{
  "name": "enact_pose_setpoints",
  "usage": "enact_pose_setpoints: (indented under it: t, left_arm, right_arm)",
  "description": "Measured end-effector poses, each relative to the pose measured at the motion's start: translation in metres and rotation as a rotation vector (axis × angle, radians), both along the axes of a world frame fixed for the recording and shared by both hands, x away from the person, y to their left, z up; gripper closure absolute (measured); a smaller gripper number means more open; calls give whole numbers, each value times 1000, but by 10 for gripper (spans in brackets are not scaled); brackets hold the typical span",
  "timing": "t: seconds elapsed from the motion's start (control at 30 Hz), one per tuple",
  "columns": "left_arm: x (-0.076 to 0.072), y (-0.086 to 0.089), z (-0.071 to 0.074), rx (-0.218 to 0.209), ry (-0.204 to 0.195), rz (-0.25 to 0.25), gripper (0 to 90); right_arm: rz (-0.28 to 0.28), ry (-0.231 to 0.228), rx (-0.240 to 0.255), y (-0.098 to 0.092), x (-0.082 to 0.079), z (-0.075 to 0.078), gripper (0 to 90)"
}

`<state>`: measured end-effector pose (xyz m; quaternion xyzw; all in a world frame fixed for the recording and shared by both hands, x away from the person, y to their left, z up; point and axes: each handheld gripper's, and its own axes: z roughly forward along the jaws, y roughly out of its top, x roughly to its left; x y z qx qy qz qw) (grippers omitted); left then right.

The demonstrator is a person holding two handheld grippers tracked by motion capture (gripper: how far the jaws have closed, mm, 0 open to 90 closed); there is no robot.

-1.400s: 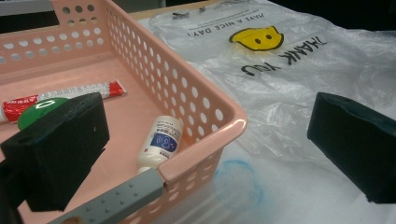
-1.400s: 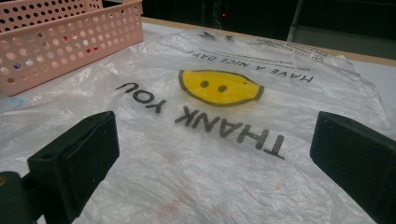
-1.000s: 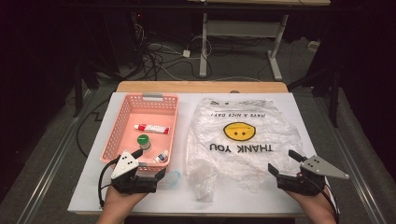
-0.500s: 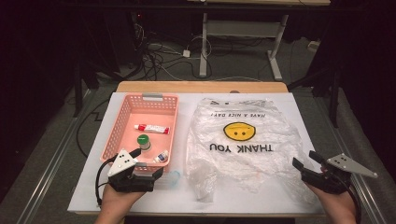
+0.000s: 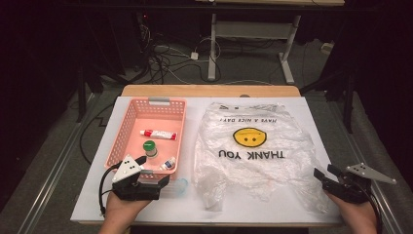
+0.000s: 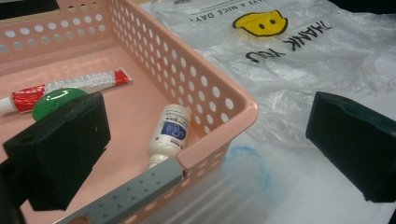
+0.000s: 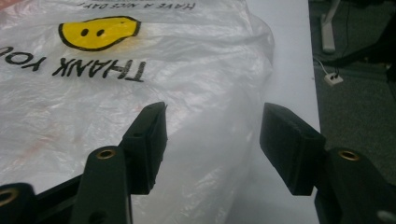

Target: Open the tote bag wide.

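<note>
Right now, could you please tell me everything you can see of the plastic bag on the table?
The plastic bag is thin, clear, crinkled film lying flat on the white table, right of the pink basket. It bears a yellow smiley face, "THANK YOU" and "HAVE A NICE DAY!", upside down from the person's side. The right claw stands open at its near right edge.

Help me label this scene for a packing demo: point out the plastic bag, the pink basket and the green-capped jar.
plastic bag [image 5: 251, 137]: high view, on its printed yellow smiley face.
pink basket [image 5: 127, 118]: high view, on its left side wall.
green-capped jar [image 5: 149, 146]: high view, on its round green cap.
</note>
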<state>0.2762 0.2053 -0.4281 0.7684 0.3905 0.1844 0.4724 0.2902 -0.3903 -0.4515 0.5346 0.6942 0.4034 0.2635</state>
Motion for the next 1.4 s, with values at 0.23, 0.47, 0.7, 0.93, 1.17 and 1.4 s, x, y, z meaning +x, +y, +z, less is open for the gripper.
enact_pose_setpoints:
  t: [0.23,0.47,0.7,0.93,1.17,1.4]
  left_arm:
    - [4,-4,-1,-11,-4,-11,0]
    - [0,1,2,-29,-16,-4,0]
    - [0,4,2,-59,-17,-17,0]
    - [7,11,8,-39,-9,6,0]
    - [10,9,7,-11,2,3,0]
    - [13,8,4,-33,59,-41,0]
  right_arm:
    - [-7,63,5,-6,1,-9,453]
    - [14,110,-11,-7,0,-14,734]
    - [73,128,-52,5,-10,-15,900]
    - [178,97,-79,34,-31,-7,900]
    - [272,106,-67,60,-41,-7,900]
    - [281,102,-56,62,-40,-7,736]
